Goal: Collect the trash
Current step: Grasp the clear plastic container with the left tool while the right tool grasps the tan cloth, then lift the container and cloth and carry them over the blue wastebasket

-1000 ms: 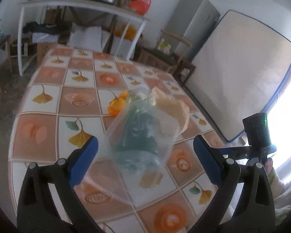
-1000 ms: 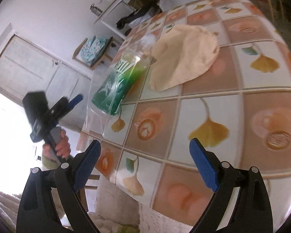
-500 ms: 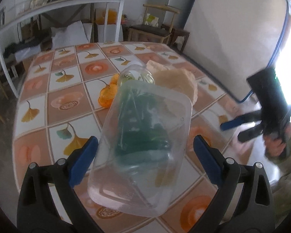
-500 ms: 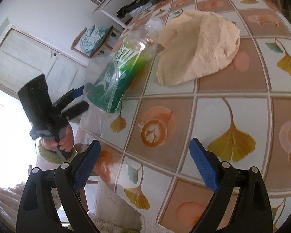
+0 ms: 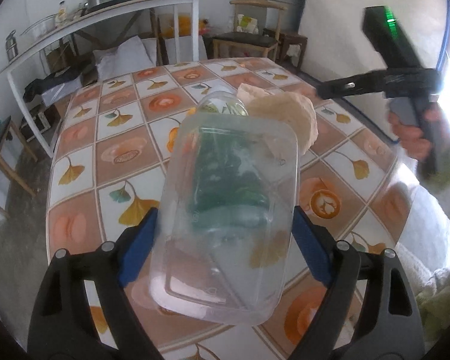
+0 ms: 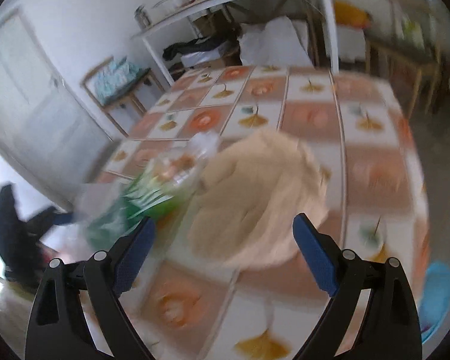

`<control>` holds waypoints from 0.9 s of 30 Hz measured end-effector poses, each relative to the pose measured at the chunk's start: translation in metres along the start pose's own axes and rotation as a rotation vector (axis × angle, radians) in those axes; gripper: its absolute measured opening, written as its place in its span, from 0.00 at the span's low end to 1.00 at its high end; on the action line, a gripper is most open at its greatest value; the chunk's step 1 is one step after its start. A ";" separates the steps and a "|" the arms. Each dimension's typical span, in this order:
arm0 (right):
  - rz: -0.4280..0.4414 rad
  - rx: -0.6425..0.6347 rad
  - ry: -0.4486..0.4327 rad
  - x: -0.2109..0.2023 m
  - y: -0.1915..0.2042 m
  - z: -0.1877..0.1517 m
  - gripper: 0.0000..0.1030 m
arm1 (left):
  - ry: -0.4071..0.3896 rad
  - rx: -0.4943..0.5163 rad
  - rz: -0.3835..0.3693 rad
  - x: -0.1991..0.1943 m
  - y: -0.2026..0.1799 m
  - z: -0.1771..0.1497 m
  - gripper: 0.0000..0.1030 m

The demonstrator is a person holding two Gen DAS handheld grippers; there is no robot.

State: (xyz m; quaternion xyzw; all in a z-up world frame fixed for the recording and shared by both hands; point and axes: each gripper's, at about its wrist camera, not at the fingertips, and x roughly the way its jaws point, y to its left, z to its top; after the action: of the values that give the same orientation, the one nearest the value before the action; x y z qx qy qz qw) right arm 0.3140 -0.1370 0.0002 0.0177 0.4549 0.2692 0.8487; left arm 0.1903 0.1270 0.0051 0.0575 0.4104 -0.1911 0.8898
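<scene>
Now the left gripper (image 5: 225, 237) has its fingers (image 5: 138, 246) either side of a clear tub (image 5: 225, 219); they have just been closing on it, seemingly touching its walls, so trash can be bagged from a firm hold; beyond the tub lie a green bottle (image 5: 225, 162) and a tan cloth (image 5: 288, 117) on the surface (image 5: 84, 156); the right gripper (image 6: 222, 249), fingers wide and empty, hovers above the cloth, likely its next pick.

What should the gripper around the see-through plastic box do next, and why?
Probably finish squeezing, then lift. The left gripper has its blue pads on either side of the clear plastic box, and its jaws have just been closing, but whether they already press on it is hard to tell. The box lies on the table over the green bottle, so a loose hold might slip.
</scene>
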 end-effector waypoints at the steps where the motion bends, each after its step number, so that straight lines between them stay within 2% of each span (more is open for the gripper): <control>1: -0.036 -0.064 0.000 0.009 0.003 0.007 0.87 | -0.004 -0.010 0.000 -0.002 0.001 -0.001 0.80; 4: -0.112 -0.248 0.014 0.036 0.015 0.016 0.87 | -0.014 -0.049 -0.002 -0.009 0.007 -0.006 0.80; 6: -0.129 -0.366 0.050 0.056 0.017 0.018 0.87 | -0.020 -0.078 -0.018 -0.014 0.010 -0.010 0.80; 10: -0.114 -0.444 0.162 0.089 0.015 0.012 0.87 | -0.038 -0.107 -0.043 -0.024 0.011 -0.018 0.80; 13: -0.078 -0.395 0.178 0.095 0.002 0.013 0.86 | -0.061 -0.126 -0.054 -0.033 0.010 -0.024 0.80; 15: -0.062 -0.357 0.170 0.093 -0.002 0.012 0.70 | -0.075 -0.145 -0.057 -0.038 0.010 -0.028 0.80; 16: -0.070 -0.339 0.158 0.091 -0.005 0.014 0.65 | -0.079 -0.154 -0.058 -0.040 0.009 -0.029 0.80; 18: -0.057 -0.305 0.150 0.088 -0.008 0.016 0.47 | -0.090 -0.173 -0.063 -0.044 0.010 -0.032 0.80; 19: -0.052 -0.293 0.141 0.085 -0.008 0.017 0.43 | -0.096 -0.182 -0.064 -0.046 0.009 -0.034 0.80; 21: -0.070 -0.289 0.125 0.082 -0.007 0.019 0.24 | -0.111 -0.199 -0.066 -0.049 0.008 -0.037 0.80; 23: -0.088 -0.280 0.101 0.076 -0.005 0.022 0.15 | -0.116 -0.216 -0.065 -0.050 0.009 -0.040 0.80; 27: -0.057 -0.222 -0.020 0.041 -0.004 0.034 0.12 | -0.137 -0.266 -0.074 -0.055 0.009 -0.046 0.79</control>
State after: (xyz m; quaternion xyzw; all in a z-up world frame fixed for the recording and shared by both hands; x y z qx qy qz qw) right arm 0.3605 -0.1139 -0.0127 -0.0865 0.4142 0.2933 0.8573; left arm 0.1290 0.1632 0.0157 -0.0891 0.3723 -0.1712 0.9078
